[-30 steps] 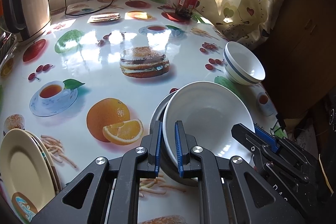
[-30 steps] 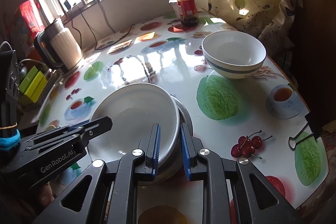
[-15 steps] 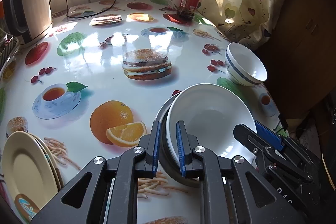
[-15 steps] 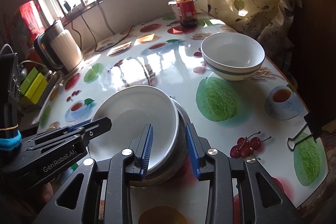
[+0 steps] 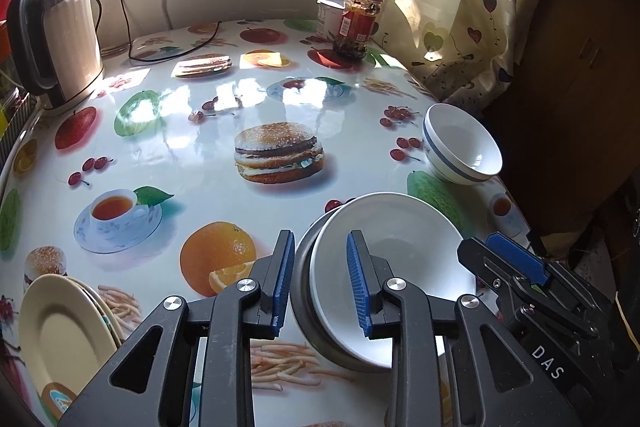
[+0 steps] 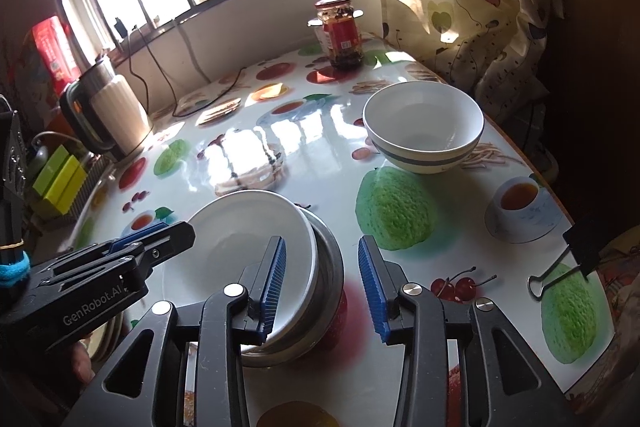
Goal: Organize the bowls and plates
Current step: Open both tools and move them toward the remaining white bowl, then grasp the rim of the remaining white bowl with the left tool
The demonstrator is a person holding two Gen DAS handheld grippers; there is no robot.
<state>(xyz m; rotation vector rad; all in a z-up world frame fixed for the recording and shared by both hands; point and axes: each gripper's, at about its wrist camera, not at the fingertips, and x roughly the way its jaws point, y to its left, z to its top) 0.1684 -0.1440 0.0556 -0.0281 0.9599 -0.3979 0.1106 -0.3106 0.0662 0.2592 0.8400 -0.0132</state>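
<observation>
Both grippers spread around the nested bowls

My left gripper point(image 5: 322, 285) and right gripper point(image 6: 322, 285) are open, jaws straddling opposite rims of the white bowl point(image 5: 394, 267) nested in the metal bowl point(image 6: 330, 267). Withdrawing carelessly could clip a rim and tip the stack. The striped bowl point(image 6: 424, 127) sits apart, beyond.

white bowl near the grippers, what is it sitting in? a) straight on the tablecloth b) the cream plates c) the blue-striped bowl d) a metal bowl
d: the white bowl nests in a metal bowl, whose grey rim shows around it; the blue-striped bowl stands apart.
</observation>
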